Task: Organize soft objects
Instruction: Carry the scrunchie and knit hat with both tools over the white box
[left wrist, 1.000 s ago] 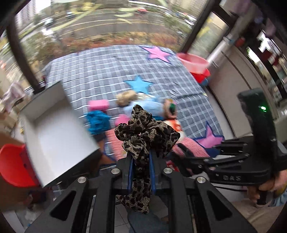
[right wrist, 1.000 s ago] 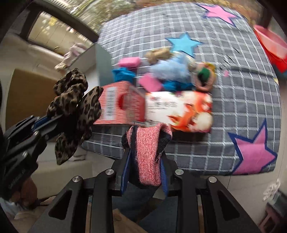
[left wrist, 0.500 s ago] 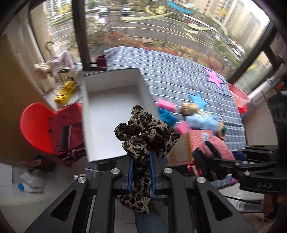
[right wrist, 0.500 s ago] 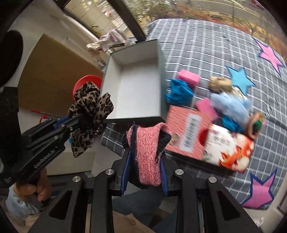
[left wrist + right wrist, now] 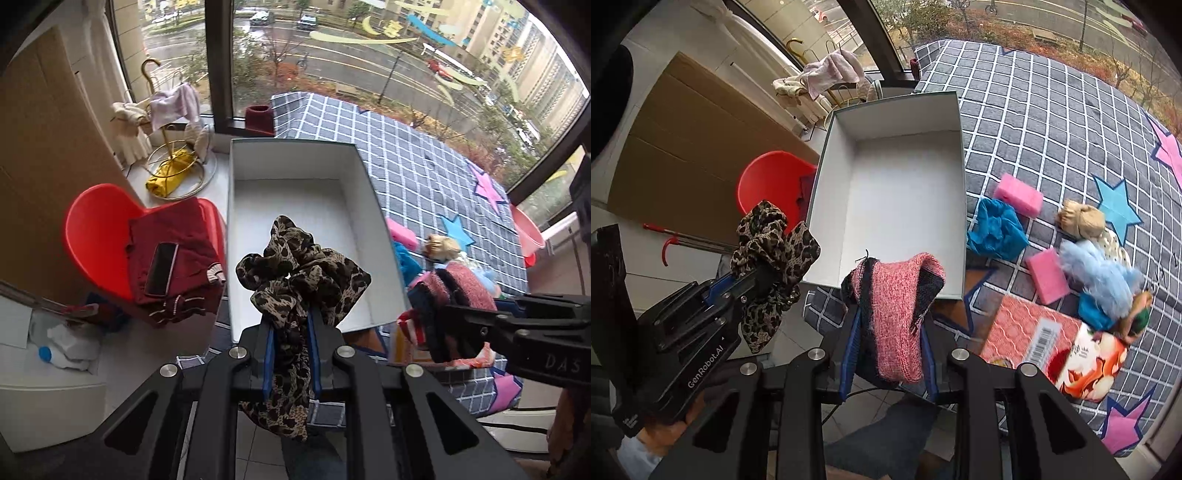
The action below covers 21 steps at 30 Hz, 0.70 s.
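Observation:
My left gripper (image 5: 290, 332) is shut on a leopard-print scrunchie (image 5: 303, 273), held at the near edge of an open white box (image 5: 295, 206). My right gripper (image 5: 890, 332) is shut on a pink and navy knit sock (image 5: 897, 295), also at the near edge of the box (image 5: 897, 192). The box inside shows nothing in it. In the right wrist view the scrunchie (image 5: 772, 247) and left gripper (image 5: 735, 288) sit at the left. In the left wrist view the sock (image 5: 454, 295) and right gripper (image 5: 436, 317) sit at the right.
On the checked cloth (image 5: 1052, 122) right of the box lie two pink sponges (image 5: 1017, 194), a blue cloth (image 5: 997, 229), a beige ball (image 5: 1080, 218), a light blue fluffy toy (image 5: 1097, 269) and printed packets (image 5: 1052, 347). A red chair (image 5: 96, 236) with clothes and a phone stands left.
Both grippers have swung left from the pile of objects toward the white box, which now lies straight ahead. Both stay shut on their items.

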Each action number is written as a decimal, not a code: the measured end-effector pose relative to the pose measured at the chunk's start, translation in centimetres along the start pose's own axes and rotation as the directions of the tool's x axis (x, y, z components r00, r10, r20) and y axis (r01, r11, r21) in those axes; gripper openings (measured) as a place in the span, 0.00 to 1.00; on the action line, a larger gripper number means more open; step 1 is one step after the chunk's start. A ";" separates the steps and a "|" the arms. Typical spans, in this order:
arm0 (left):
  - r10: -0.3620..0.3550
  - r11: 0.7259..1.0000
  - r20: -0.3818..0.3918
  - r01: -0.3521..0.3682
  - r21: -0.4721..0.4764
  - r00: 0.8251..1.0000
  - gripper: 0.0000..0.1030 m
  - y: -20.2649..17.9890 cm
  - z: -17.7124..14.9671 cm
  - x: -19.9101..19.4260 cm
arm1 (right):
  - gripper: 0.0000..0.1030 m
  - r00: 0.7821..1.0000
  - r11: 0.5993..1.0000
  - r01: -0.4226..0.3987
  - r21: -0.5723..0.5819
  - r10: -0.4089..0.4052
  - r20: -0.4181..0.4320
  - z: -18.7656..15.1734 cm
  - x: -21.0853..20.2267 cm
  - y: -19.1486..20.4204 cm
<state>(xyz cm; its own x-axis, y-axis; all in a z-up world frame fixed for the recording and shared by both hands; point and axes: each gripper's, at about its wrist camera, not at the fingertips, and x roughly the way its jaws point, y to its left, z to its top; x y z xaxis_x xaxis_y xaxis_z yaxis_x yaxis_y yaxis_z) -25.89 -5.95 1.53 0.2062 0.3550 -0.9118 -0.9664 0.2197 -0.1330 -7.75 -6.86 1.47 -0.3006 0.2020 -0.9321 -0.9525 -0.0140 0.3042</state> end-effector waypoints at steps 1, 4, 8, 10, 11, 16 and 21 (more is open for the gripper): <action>0.005 1.000 -0.002 -0.005 -0.005 1.000 0.16 0.1 0.1 0.3 | 0.30 1.000 1.000 0.007 -0.002 -0.007 -0.004 0.3 0.3 0.1; 0.020 1.000 -0.014 -0.020 -0.014 1.000 0.16 0.3 0.5 1.4 | 0.30 1.000 1.000 0.022 0.005 -0.022 -0.012 0.9 1.2 0.1; 0.042 0.999 -0.037 -0.043 -0.010 0.998 0.16 0.3 1.1 3.6 | 0.30 0.999 0.999 0.038 0.024 -0.037 -0.020 1.8 2.6 -0.2; 0.061 0.998 -0.043 -0.061 0.000 0.997 0.16 0.1 1.3 4.7 | 0.30 0.999 0.998 0.049 0.033 -0.048 -0.021 2.4 3.5 -0.4; 0.068 0.998 -0.048 -0.068 0.005 0.997 0.16 -0.1 1.5 5.3 | 0.30 0.998 0.998 0.054 0.038 -0.053 -0.022 2.7 4.0 -0.4; 0.080 0.997 -0.106 -0.078 0.025 0.991 0.16 -0.8 1.7 8.8 | 0.30 0.995 0.995 0.083 0.046 -0.081 -0.050 3.9 7.3 -0.6; 0.102 0.994 -0.190 -0.094 0.047 0.977 0.16 -0.8 1.1 11.9 | 0.30 0.985 0.992 0.118 0.043 -0.111 -0.130 3.7 11.0 -1.2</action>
<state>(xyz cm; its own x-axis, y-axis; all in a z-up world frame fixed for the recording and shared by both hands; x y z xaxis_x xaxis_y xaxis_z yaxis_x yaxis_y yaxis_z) -22.53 -0.89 -8.80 0.0741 0.1964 -0.9777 -0.9734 0.2276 -0.0281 -9.75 -1.00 -8.42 -0.1963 0.0735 -0.9778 -0.9783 0.0526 0.2004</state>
